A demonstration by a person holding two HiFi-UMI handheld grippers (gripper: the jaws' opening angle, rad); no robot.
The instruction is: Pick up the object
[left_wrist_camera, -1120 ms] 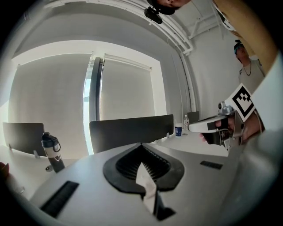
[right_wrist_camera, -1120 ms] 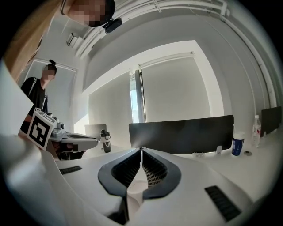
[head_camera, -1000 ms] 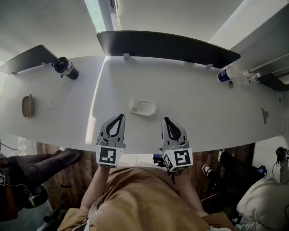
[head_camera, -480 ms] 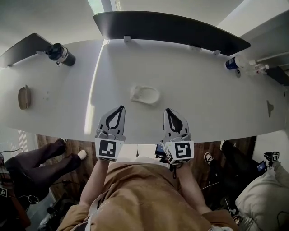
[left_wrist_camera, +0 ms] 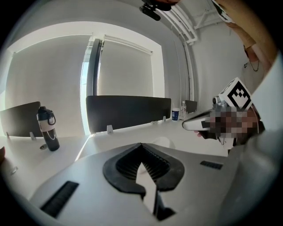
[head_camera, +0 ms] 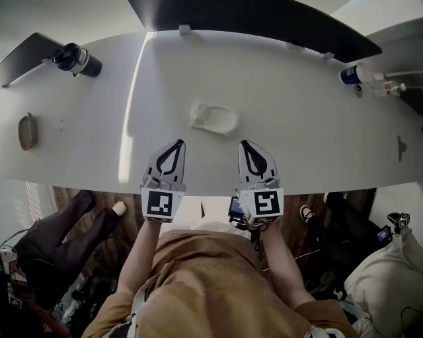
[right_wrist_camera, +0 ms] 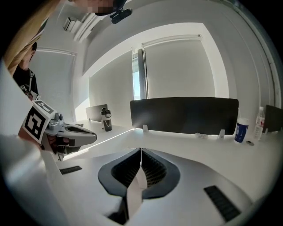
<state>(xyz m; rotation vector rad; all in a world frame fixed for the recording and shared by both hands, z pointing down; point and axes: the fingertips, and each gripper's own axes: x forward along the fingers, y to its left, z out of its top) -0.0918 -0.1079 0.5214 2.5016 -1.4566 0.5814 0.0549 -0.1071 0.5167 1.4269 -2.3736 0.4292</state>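
The object, a small white shallow dish [head_camera: 213, 117], lies on the white table [head_camera: 297, 132] just beyond both grippers. My left gripper [head_camera: 179, 142] and right gripper [head_camera: 242, 142] hover side by side over the table's near edge, both shut and holding nothing. The dish sits between their lines and ahead of them, touching neither. In the left gripper view the closed tips of the left gripper [left_wrist_camera: 141, 145] point at the dish [left_wrist_camera: 163, 141], with the right gripper [left_wrist_camera: 205, 122] alongside. In the right gripper view the right gripper [right_wrist_camera: 141, 150] is closed, and the left gripper [right_wrist_camera: 75, 132] shows at the left.
A dark bottle [head_camera: 76, 59] stands at the far left, with a brown oval thing [head_camera: 26, 131] nearer. A blue-capped bottle [head_camera: 357, 72] stands at the far right. A dark divider panel [head_camera: 264, 20] lines the back edge. Another person's legs [head_camera: 79, 224] show under the table at left.
Both grippers have sunk lower over the table's near edge, still shut and side by side. The head view has tilted, so the table and the dish sit higher in the picture.
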